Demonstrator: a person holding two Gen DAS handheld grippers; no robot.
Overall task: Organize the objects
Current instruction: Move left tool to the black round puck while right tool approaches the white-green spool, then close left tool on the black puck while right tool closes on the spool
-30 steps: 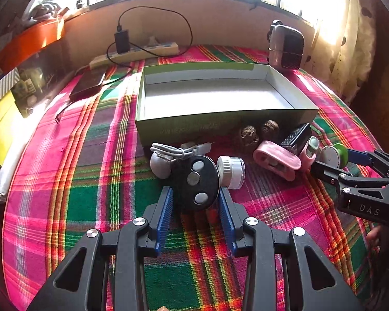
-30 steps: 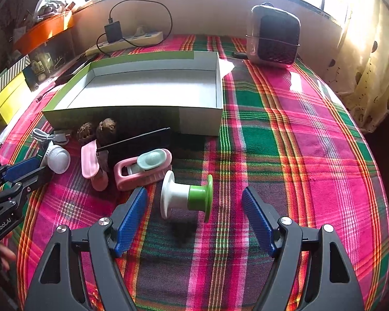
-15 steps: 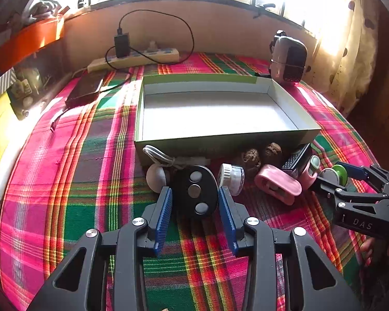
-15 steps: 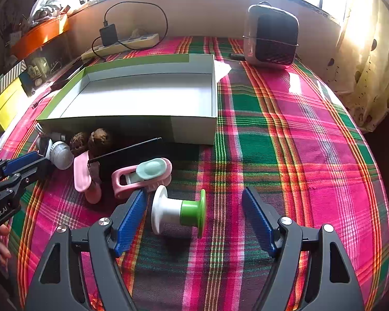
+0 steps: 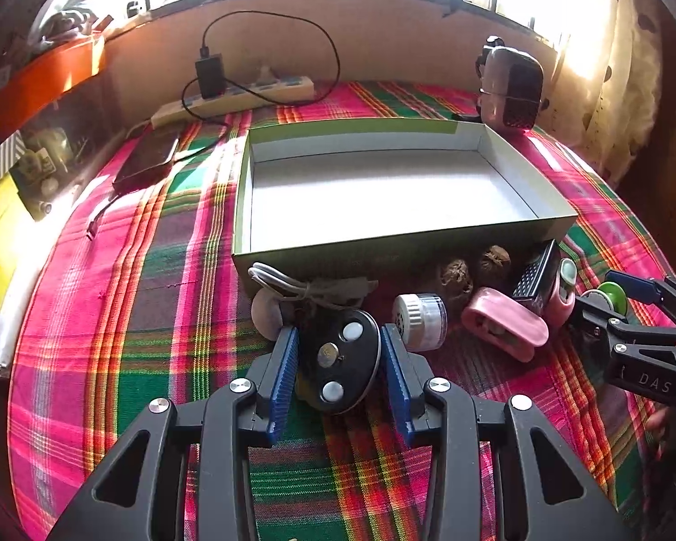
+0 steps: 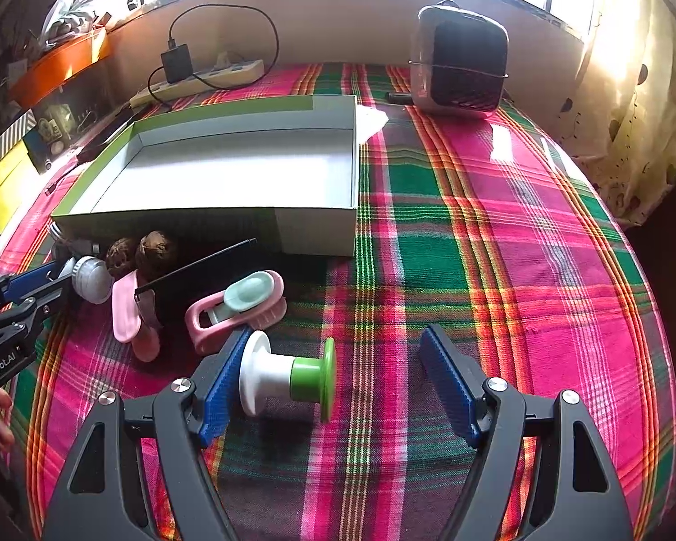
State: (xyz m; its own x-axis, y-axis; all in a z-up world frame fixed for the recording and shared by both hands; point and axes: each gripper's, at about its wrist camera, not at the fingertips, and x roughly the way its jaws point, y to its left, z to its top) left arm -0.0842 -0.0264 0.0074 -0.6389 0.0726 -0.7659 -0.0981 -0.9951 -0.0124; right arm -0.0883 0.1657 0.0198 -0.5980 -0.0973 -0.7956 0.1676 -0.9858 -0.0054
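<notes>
Left gripper [image 5: 340, 363] clamps the black oval device [image 5: 341, 360], lying on the plaid cloth [image 5: 112, 315] just before the empty box [image 5: 383, 243]. Right gripper [image 6: 333, 381] gapes wide; white-green spool [image 6: 288, 376] touches only its left finger, visible in right view alone.

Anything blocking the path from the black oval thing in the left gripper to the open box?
On the cloth, yes: a white cable bundle and a grey round piece lie between the black oval device and the box's near wall. Nothing visible blocks a lift over that wall by the left gripper.
</notes>
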